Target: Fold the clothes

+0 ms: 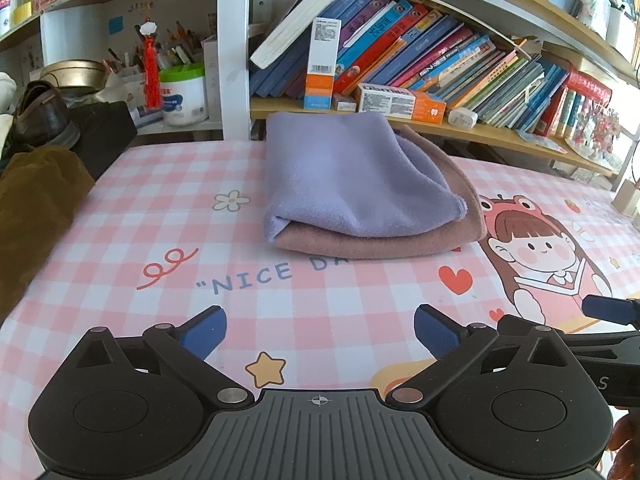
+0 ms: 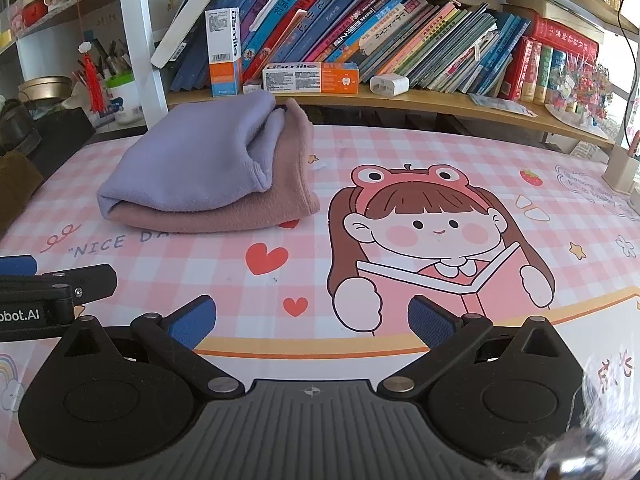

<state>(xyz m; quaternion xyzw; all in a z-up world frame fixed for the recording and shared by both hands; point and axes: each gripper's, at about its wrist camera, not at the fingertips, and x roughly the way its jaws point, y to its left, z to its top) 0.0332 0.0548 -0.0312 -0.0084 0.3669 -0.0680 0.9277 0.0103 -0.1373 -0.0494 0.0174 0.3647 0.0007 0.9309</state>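
Observation:
A folded lavender cloth [image 1: 352, 176] lies on top of a folded dusty-pink cloth [image 1: 384, 240] at the back of the pink checked table mat [image 1: 160, 216]. The right wrist view shows the same stack, lavender [image 2: 200, 164] over pink [image 2: 248, 216], at the left. My left gripper [image 1: 320, 332] hovers over the mat in front of the stack, jaws wide apart, nothing between its blue pads. My right gripper [image 2: 312, 322] is likewise open and empty over the cartoon girl print [image 2: 436, 232]. Each gripper shows at the edge of the other's view.
A bookshelf with slanted books [image 1: 440, 48] and toothpaste boxes [image 2: 312, 76] stands right behind the stack. A brown garment [image 1: 36, 200] lies at the left table edge, with a shoe [image 1: 40, 116] and a white tub [image 1: 184, 96] behind. A beige holder [image 2: 620, 168] stands at the far right.

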